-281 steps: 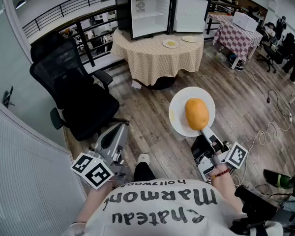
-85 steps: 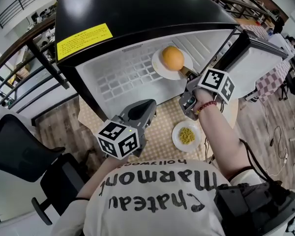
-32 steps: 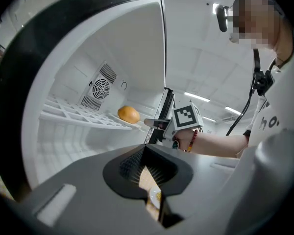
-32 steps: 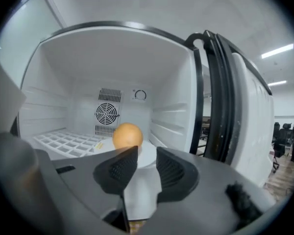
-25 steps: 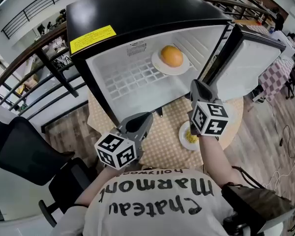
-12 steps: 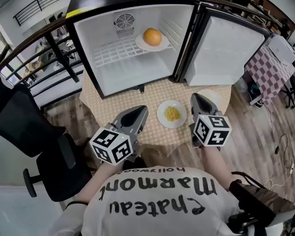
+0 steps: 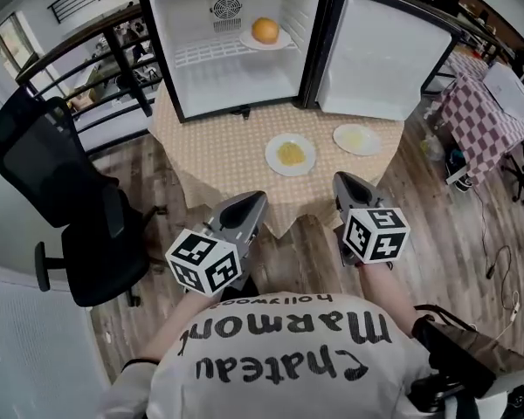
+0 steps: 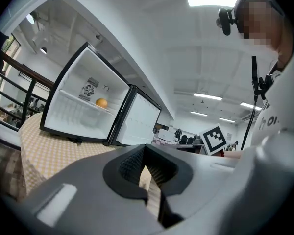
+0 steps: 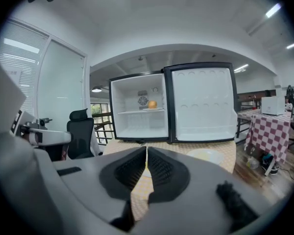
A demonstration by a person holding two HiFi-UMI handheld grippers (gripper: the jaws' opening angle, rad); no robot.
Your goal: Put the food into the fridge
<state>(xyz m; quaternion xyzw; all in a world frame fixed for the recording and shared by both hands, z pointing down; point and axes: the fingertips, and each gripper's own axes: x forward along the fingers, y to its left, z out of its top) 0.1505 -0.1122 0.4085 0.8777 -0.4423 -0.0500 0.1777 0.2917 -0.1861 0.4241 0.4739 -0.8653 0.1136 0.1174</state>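
The small black fridge (image 7: pixel 231 55) stands open on the round table (image 7: pixel 214 160). On its upper shelf lies a white plate with an orange-coloured food (image 7: pixel 264 30). Two more white plates rest on the tablecloth: one with yellow food (image 7: pixel 290 154), one nearly bare (image 7: pixel 356 139). My left gripper (image 7: pixel 255 201) and right gripper (image 7: pixel 341 182) hover side by side short of the table's near edge, both shut and empty. The left gripper view shows the fridge (image 8: pixel 83 106) and food (image 8: pixel 102 102) beyond the left gripper (image 8: pixel 146 153). The right gripper (image 9: pixel 146 153) faces the fridge (image 9: pixel 137 116).
The fridge door (image 7: pixel 384 51) swings out to the right. A black office chair (image 7: pixel 61 182) stands left of the table on the wood floor. A checkered table (image 7: pixel 485 94) sits at the far right, and a railing runs behind.
Both grippers have drawn back from the fridge to short of the table's near edge. The plate with the orange food, held by the right gripper in earlier frames, stays on the shelf.
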